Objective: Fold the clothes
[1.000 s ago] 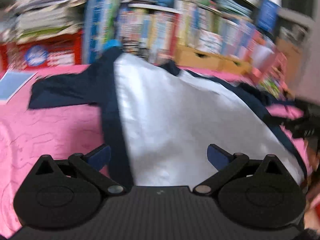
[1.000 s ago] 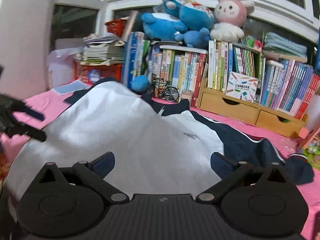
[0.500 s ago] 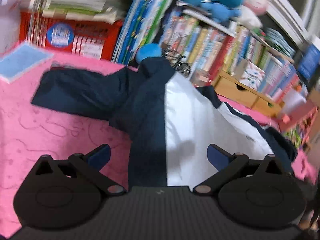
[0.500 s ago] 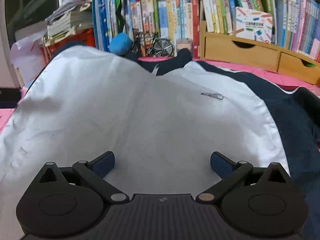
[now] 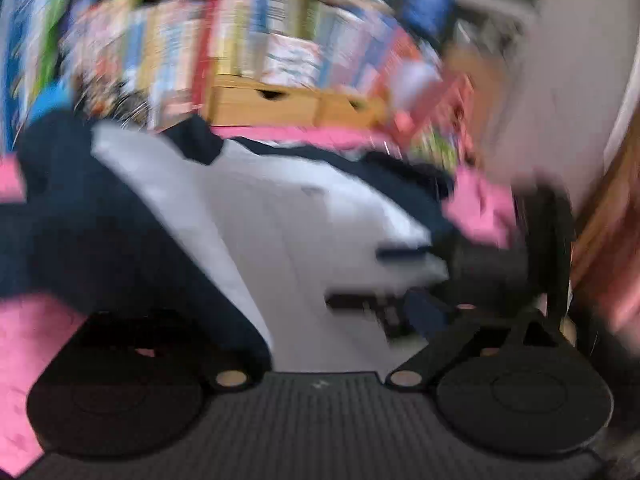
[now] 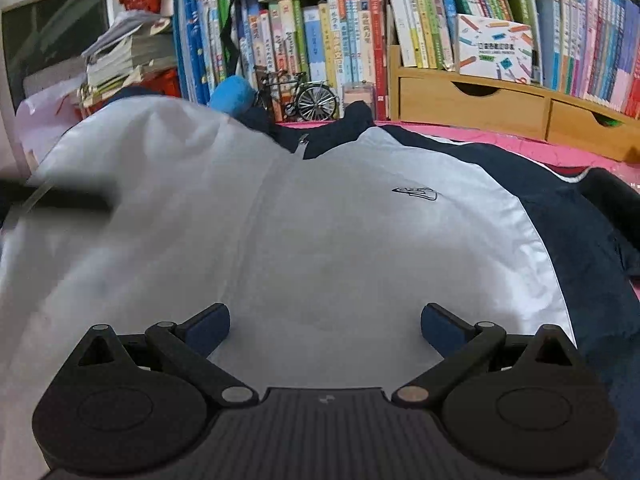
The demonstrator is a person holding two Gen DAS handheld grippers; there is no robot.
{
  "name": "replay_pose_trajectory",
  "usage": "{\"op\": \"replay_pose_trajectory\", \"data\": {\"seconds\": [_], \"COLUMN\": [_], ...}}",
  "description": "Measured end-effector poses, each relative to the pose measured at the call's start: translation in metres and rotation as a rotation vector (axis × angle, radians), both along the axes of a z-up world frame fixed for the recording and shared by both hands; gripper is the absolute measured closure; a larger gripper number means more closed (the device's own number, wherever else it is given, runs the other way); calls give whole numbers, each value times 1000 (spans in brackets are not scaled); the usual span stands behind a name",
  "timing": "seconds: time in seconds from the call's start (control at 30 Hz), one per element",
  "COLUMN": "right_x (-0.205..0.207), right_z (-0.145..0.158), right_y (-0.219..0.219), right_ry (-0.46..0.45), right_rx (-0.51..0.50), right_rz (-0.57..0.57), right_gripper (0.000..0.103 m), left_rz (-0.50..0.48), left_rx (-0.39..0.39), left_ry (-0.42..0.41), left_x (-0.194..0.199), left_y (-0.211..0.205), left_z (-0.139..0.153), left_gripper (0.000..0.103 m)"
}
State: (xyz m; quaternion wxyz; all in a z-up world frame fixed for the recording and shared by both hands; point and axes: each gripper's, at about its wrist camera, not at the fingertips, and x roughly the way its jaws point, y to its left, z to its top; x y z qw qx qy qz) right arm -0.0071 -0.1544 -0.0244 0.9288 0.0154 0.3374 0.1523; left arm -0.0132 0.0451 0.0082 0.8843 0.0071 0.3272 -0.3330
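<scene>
A: What does the right gripper (image 6: 325, 322) consist of?

B: A dark ribbed housing, two round black discs, and black linkage bars with brass-coloured pivot pins. The fingertips (image 6: 208, 322) carry dark blue pads. A small pale mark sits at the housing's top centre.

A: And the left gripper (image 5: 320, 320)?

B: The same black discs, bars, brass-coloured pins and ribbed housing. Blur hides its pads.

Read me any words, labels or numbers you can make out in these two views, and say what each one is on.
None can be read for certain.
Book spines: printed characters, too small.
White box: one line of characters, too small.
Jacket chest logo: an emblem, no legible letters.
Left wrist view: all blurred.
</scene>
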Motion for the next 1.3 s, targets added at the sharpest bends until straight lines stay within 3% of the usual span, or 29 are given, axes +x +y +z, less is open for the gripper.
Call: {"op": "replay_pose_trajectory", "data": {"seconds": [0.1, 0.2, 0.27, 0.37, 0.5, 0.67, 0.73, 0.77, 0.83, 0.87, 0.9, 0.93, 0.97, 1.03, 1.17, 1.23, 1.27, 1.3], "right_x": [1, 2, 2, 2, 2, 2, 2, 2, 3, 3, 3, 3, 4, 4, 3, 3, 3, 3], "right_z": [0, 0, 0, 0, 0, -1, -1, -1, -1, -1, -1, -1, -1, -1, 0, 0, 0, 0], "right_y": [-5, -7, -7, -7, -6, -6, -6, -7, -9, -10, -11, -12, -13, -14, -14, -13, -13, -12], "right_ry": [0, 0, 0, 0, 0, -1, -2, -2, -2, -1, -1, -1, -1, -1, 0, 0, 0, 0], "right_rx": [28, 38, 38, 35, 31, 28, 31, 35, 46, 52, 58, 65, 70, 78, 76, 73, 71, 66], "right_rz": [-10, -12, -12, -14, -15, -15, -19, -22, -27, -29, -30, -31, -32, -33, -34, -35, -35, -34], "right_gripper": [0, 0, 0, 0, 0, 0, 0, 0, 0, 0, 0, 0, 0, 0, 0, 0, 0, 0], "left_rz": [26, 96, 180, 481, 785, 934, 962, 959, 960, 961, 968, 979, 990, 1028, 986, 987, 982, 977], "left_rx": [28, -94, -179, -247, -343, -261, -249, -232, -236, -257, -301, -351, -401, -443, -606, -585, -549, -512], "left_ry": [24, 87, 82, 53, 151, 261, 249, 221, 194, 199, 221, 206, 191, 53, -251, -266, -225, -184], "left_x": [-17, -19, -20, -13, 46, 104, 117, 121, 125, 126, 125, 123, 121, 105, 52, 38, 39, 39], "left_y": [13, 65, 101, 156, 203, 187, 177, 172, 167, 168, 173, 183, 193, 211, 246, 259, 263, 266], "left_z": [-2, 4, 13, 20, 2, -39, -44, -43, -43, -42, -40, -34, -27, 0, 55, 67, 63, 60], "left_gripper": [4, 0, 0, 0, 0, 0, 0, 3, 40, 74, 93, 98, 101, 102, 102, 101, 93, 79]}}
